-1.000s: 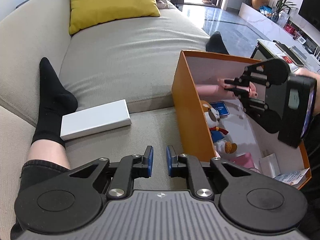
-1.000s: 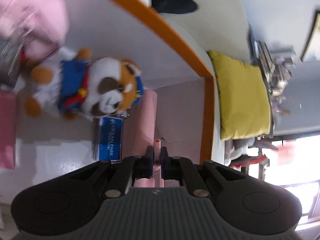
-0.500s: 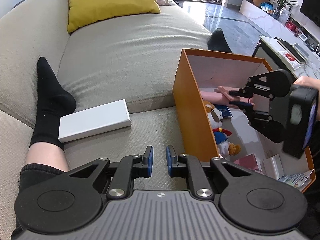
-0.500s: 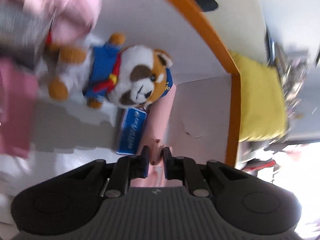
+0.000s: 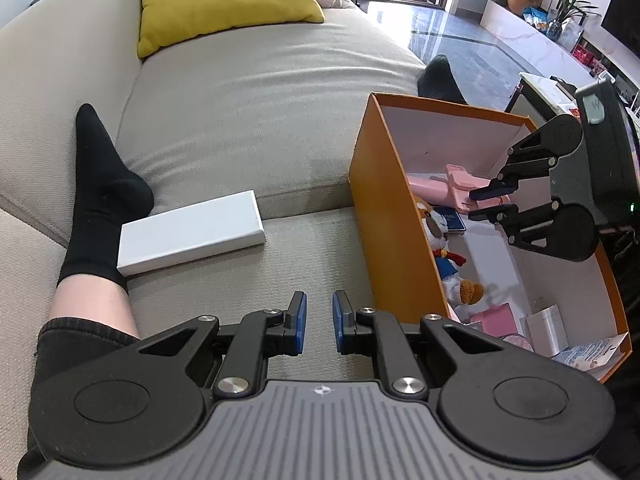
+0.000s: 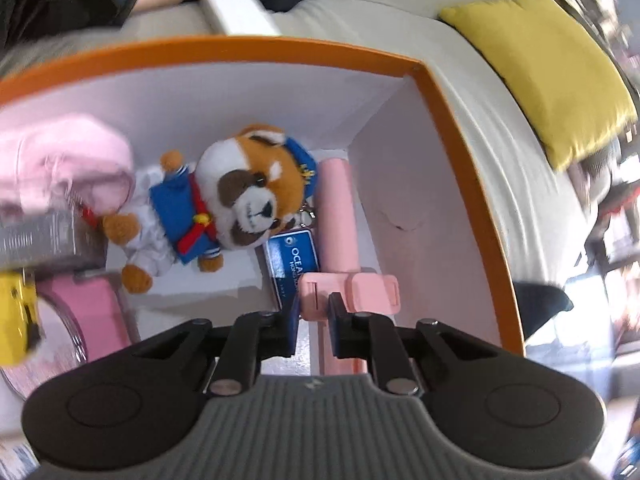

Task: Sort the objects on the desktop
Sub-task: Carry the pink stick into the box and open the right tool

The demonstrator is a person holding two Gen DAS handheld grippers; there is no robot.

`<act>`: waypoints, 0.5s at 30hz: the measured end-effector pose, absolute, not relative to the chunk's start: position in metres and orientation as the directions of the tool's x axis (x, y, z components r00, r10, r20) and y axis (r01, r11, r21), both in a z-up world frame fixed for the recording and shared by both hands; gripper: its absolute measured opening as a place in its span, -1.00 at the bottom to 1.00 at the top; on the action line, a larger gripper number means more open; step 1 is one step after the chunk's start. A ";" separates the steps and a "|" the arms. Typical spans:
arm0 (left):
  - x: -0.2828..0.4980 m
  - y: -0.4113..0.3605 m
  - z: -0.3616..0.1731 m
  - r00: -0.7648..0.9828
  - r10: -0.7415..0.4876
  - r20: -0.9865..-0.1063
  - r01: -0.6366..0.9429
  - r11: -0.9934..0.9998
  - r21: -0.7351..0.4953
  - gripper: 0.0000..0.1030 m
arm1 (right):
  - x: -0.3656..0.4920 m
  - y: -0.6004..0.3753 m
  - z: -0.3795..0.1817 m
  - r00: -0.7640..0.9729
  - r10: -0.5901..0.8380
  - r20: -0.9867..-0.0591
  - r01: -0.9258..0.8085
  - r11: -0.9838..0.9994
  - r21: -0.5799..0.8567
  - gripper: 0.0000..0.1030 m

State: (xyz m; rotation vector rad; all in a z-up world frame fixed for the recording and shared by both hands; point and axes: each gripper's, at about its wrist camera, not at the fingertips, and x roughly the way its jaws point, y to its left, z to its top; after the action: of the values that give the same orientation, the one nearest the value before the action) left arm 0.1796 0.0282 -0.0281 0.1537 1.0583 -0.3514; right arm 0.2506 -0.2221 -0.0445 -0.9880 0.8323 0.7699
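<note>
- Left wrist view: the left gripper [image 5: 319, 322], jaws nearly closed on nothing, hovers over the sofa [image 5: 260, 92] near a white box [image 5: 192, 236]; the right gripper [image 5: 490, 202] sits above the orange box [image 5: 384, 220].
- Right wrist view: only here the box's contents show clearly: the right gripper [image 6: 314, 318], jaws having just parted slightly, no longer grips the pink holder [image 6: 348, 290], which lies beside a plush toy [image 6: 224, 204].

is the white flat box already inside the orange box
No, the white flat box lies on the sofa cushion, outside the orange box.

Left wrist view looks steeply down across the sofa [image 5: 260, 92]; right looks closely into the shared orange box [image 6: 448, 128].
</note>
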 end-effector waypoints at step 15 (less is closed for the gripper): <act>0.189 0.043 -0.032 0.436 -0.163 -0.885 0.341 0.940 -0.005 -0.70 | 0.199 -0.216 -0.102 0.702 0.099 -0.705 -0.607 -0.435 -0.665 -0.66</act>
State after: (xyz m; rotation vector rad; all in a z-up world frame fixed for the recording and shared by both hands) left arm 0.1890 0.0431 -0.0316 0.1845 1.0764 -0.3157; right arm 0.1986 -0.2156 -0.1024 -1.8623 0.3971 0.8425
